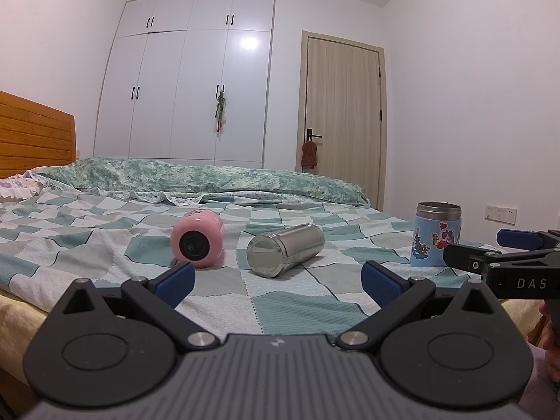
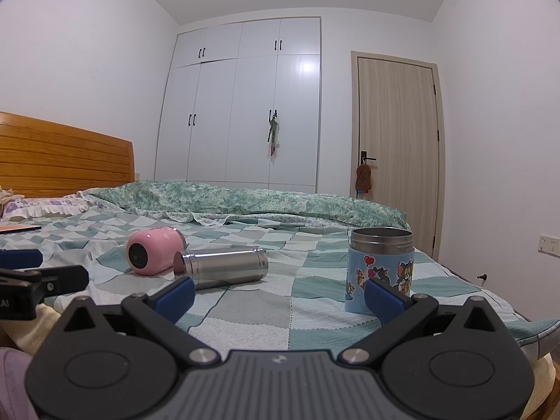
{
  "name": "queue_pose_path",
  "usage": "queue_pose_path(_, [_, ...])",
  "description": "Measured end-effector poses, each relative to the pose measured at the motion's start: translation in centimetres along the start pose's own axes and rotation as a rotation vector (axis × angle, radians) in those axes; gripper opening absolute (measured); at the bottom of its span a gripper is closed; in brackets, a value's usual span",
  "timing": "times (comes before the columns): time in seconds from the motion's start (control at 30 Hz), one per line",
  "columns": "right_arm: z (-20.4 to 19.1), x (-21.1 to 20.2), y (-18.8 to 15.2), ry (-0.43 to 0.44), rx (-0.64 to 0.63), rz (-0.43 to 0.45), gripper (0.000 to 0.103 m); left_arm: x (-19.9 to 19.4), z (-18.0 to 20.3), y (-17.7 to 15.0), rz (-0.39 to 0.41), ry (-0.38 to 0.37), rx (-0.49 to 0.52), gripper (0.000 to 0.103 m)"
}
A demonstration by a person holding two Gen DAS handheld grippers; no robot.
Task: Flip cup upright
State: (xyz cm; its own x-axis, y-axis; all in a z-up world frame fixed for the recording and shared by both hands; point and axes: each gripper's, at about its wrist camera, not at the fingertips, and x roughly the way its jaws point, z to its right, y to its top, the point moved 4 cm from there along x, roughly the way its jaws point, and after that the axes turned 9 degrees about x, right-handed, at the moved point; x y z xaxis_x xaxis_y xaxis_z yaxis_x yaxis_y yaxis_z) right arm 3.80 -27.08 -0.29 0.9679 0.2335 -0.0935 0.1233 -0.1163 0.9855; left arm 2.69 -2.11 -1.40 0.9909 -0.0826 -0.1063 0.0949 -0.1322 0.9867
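A pink cup and a steel cup lie on their sides on the checked bed sheet. A blue cartoon cup stands upright, mouth up, at the right. My left gripper is open and empty, just short of the two lying cups. My right gripper is open and empty; its right pad shows in front of the blue cup's base. The right gripper also shows at the right edge of the left wrist view.
A rolled green quilt lies across the far side of the bed. A wooden headboard is at the left. A white wardrobe and a closed door stand behind. The bed's near edge is just below the grippers.
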Motion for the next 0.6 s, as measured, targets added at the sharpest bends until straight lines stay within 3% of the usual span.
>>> queue_pose_path(0.6, [-0.02, -0.05, 0.05, 0.0, -0.001, 0.0, 0.103, -0.03, 0.17, -0.09, 0.005, -0.012, -0.003, 0.103])
